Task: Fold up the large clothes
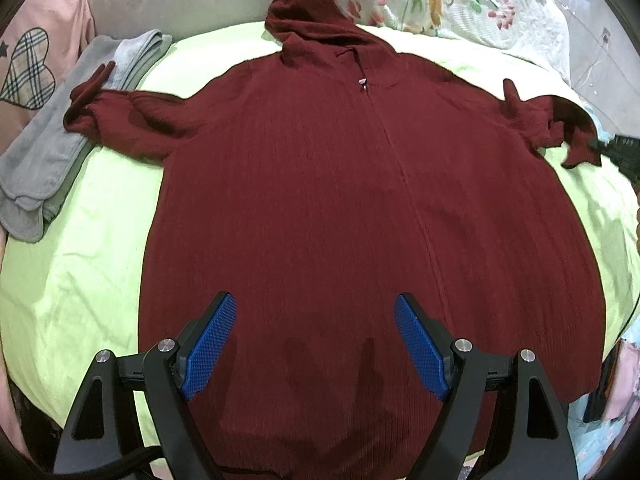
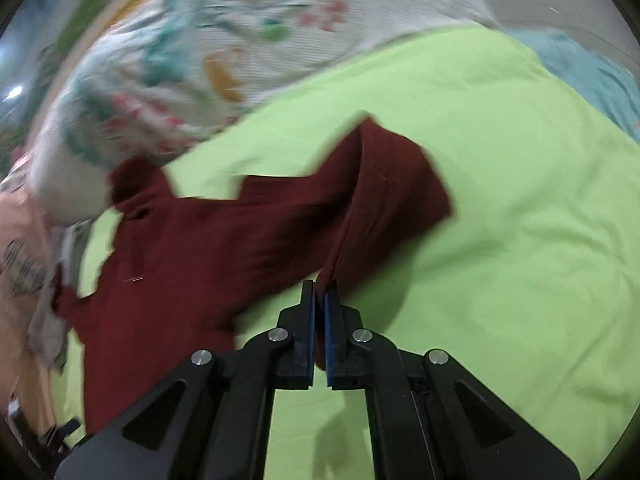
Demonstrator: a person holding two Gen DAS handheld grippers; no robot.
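A dark red hooded zip jacket [image 1: 360, 208] lies spread face up on a lime green sheet [image 1: 92, 264], hood at the far end and sleeves out to both sides. My left gripper [image 1: 314, 320] is open and empty, hovering over the jacket's lower hem. My right gripper [image 2: 320, 292] is shut on the cuff of the jacket's right sleeve [image 2: 384, 184] and holds it slightly lifted off the sheet [image 2: 520, 220]. The right gripper's tip also shows in the left wrist view [image 1: 618, 146] at the far right by that cuff. The right wrist view is blurred by motion.
A folded grey garment [image 1: 52, 140] lies at the left edge under the left cuff. A floral quilt [image 1: 472, 4] is bunched behind the hood. A pink cloth with a plaid heart [image 1: 28, 68] is at the far left.
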